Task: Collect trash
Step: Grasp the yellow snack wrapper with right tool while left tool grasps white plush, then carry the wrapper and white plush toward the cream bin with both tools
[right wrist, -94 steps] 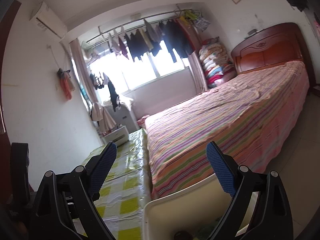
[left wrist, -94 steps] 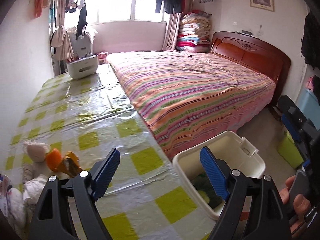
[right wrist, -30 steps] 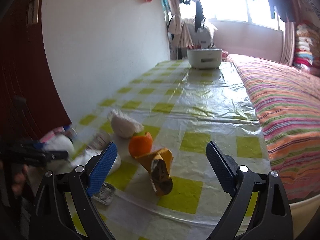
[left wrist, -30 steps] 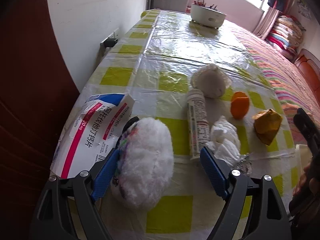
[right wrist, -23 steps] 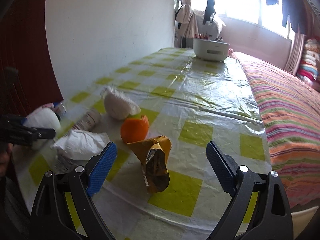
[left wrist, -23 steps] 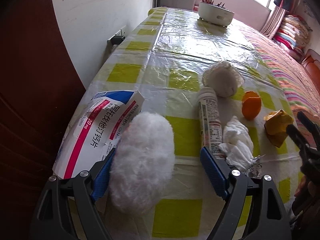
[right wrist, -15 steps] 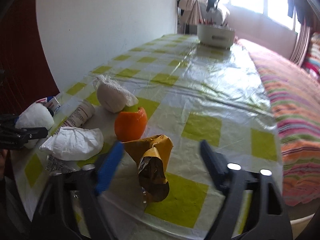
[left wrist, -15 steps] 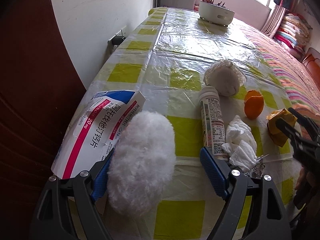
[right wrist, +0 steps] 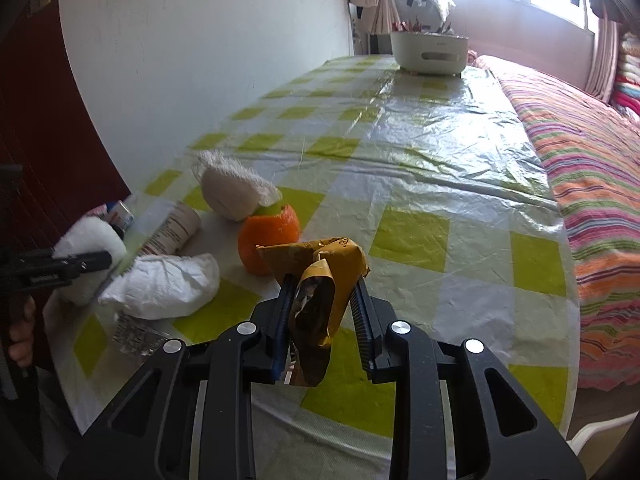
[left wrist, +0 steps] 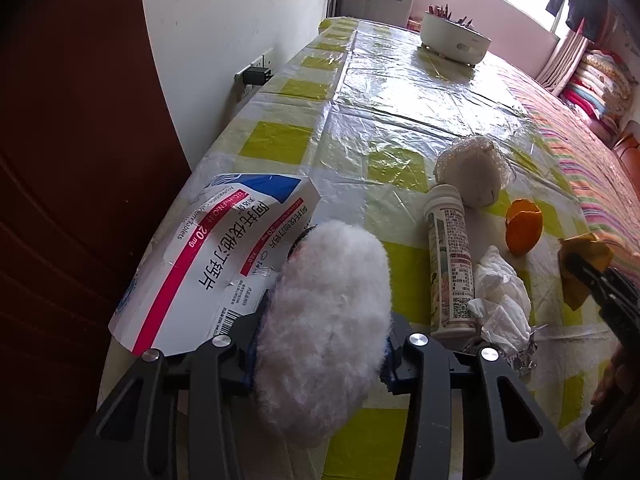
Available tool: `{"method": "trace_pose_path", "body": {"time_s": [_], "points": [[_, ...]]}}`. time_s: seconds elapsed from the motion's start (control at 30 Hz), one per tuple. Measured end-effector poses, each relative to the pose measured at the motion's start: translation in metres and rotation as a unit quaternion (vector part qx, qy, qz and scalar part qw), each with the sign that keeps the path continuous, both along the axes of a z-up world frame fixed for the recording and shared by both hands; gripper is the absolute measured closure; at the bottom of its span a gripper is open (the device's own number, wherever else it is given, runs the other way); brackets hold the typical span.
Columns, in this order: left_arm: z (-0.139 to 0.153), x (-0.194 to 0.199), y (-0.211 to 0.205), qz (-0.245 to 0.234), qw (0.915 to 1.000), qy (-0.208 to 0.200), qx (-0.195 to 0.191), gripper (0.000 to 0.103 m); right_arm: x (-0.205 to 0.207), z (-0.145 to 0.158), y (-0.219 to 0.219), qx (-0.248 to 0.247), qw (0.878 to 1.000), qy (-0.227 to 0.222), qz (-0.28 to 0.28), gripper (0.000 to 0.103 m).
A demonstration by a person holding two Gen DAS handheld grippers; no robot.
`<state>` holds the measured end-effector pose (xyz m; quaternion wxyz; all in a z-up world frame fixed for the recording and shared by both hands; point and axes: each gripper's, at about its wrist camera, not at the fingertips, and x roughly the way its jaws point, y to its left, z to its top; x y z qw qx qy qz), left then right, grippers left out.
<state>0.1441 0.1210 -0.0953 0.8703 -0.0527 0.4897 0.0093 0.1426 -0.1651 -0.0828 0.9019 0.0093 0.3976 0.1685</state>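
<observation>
Presently, left wrist view: left tongs [left wrist: 320, 344] closing on a white fluffy ball [left wrist: 326, 320] beside the medicine box [left wrist: 224, 256] on the surface [left wrist: 404, 92]. Right wrist view: right tongs [right wrist: 322, 320] closing, pads pressing a crumpled yellow wrapper [right wrist: 320, 280] before the orange peel [right wrist: 268, 236].

You have seven loose pieces on the checked tablecloth [left wrist: 420, 96]: one white fluffy wad [left wrist: 324, 332], one flattened medicine box [left wrist: 216, 256], one white label-covered bottle [left wrist: 450, 264] lying on its side, one crumpled white tissue [left wrist: 502, 296], one orange peel [left wrist: 524, 226], one mesh-wrapped white lump [left wrist: 472, 170], and one yellow-brown crumpled wrapper [right wrist: 320, 280]. Beside the tissue you will also find one small scrap of crinkled foil [right wrist: 138, 334]. At the table's far end stands one white tub [right wrist: 430, 54]. Your two grippers each have one item between their jaws, one apiece.
</observation>
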Motion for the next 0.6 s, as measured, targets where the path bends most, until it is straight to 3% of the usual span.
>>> {"method": "trace_pose_path", "body": {"time_s": [0.13, 0.6], "points": [[0.005, -0.003, 0.002, 0.007, 0.9997, -0.012, -0.02, 0.063, -0.012, 0.014, -0.009, 0.023, 1.0, -0.02, -0.007, 0.076], [0.032, -0.014, -0.026, -0.015, 0.997, -0.072, -0.022, 0.063, -0.044, 0.036, -0.051, 0.058, 0.995, -0.061, -0.052, 0.076]]}}
